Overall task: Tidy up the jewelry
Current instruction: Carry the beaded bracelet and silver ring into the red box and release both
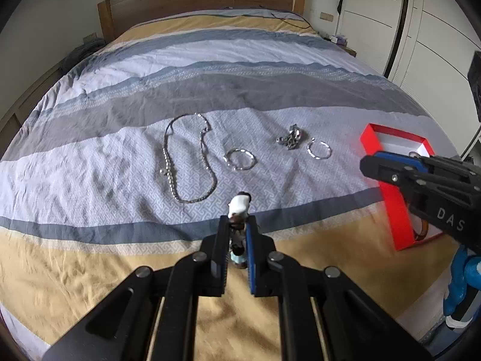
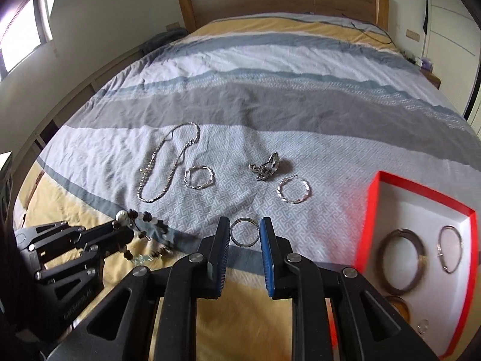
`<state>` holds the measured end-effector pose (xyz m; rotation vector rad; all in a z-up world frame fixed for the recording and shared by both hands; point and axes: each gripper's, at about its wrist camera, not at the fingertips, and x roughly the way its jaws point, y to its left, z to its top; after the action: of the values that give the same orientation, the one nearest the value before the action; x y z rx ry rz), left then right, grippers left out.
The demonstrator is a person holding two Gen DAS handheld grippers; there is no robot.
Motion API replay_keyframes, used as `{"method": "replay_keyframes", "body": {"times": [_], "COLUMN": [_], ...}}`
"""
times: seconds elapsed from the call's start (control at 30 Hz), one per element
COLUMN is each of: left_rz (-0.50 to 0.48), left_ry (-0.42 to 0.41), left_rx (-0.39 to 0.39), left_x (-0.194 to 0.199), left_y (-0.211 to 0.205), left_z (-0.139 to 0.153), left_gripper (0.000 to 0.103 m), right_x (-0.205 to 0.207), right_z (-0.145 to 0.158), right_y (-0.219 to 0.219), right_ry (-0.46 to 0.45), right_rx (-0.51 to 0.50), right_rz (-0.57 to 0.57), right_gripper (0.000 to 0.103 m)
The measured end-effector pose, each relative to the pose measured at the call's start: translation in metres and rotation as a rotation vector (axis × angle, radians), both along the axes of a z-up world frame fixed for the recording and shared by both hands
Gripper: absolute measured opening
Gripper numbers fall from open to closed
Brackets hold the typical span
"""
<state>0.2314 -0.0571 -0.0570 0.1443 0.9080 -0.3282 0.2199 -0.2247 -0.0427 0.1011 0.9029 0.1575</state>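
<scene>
My left gripper [image 1: 237,225] is shut on a beaded bracelet [image 1: 239,206] of white and brown beads, held above the bed's front; it also shows in the right wrist view [image 2: 141,225]. My right gripper [image 2: 245,230] is shut on a thin silver ring [image 2: 245,231], just left of the red box [image 2: 368,225]. On the bedspread lie a long silver chain necklace [image 2: 162,165], two twisted silver hoops [image 2: 199,177] [image 2: 293,191] and a tangled silver piece [image 2: 266,167]. The box holds a dark bangle [image 2: 401,260], a silver bangle [image 2: 449,248] and smaller pieces.
The striped bedspread [image 1: 210,69] covers a wide bed with a wooden headboard [image 1: 198,3]. White wardrobe doors [image 1: 436,15] stand to the right. A window [image 2: 21,33] is at the left. The red box [image 1: 393,201] sits near the bed's right front corner.
</scene>
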Motion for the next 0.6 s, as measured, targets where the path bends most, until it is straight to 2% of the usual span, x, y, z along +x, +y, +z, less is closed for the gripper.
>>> {"method": "replay_keyframes", "body": {"times": [0.1,0.3,0.43,0.6], "left_rz": [-0.019,-0.101,-0.169,-0.242], "left_ry": [-0.02,-0.034,-0.026,0.006], "left_rx": [-0.015,-0.066,-0.102,-0.146], "left_x": [-0.009,-0.026,-0.031,-0.025], "left_y": [-0.013,-0.063,-0.106,-0.162], "left_z": [0.018,0.042,0.049,0.047], "left_gripper": [0.009,0.009,0.009,0.009], "right_x": [-0.019,-0.062,-0.082,-0.088], "right_z": [0.013,0.024,0.017,-0.004], "right_y": [-0.018,-0.086,-0.134,-0.171], "right_ry": [-0.017,-0.021,0.001,0.041], "right_rx": [-0.004,-0.02,-0.02,-0.005], "right_rz": [-0.025,-0.127,-0.203,-0.24], "right_gripper": [0.02,0.02,0.02,0.02]}}
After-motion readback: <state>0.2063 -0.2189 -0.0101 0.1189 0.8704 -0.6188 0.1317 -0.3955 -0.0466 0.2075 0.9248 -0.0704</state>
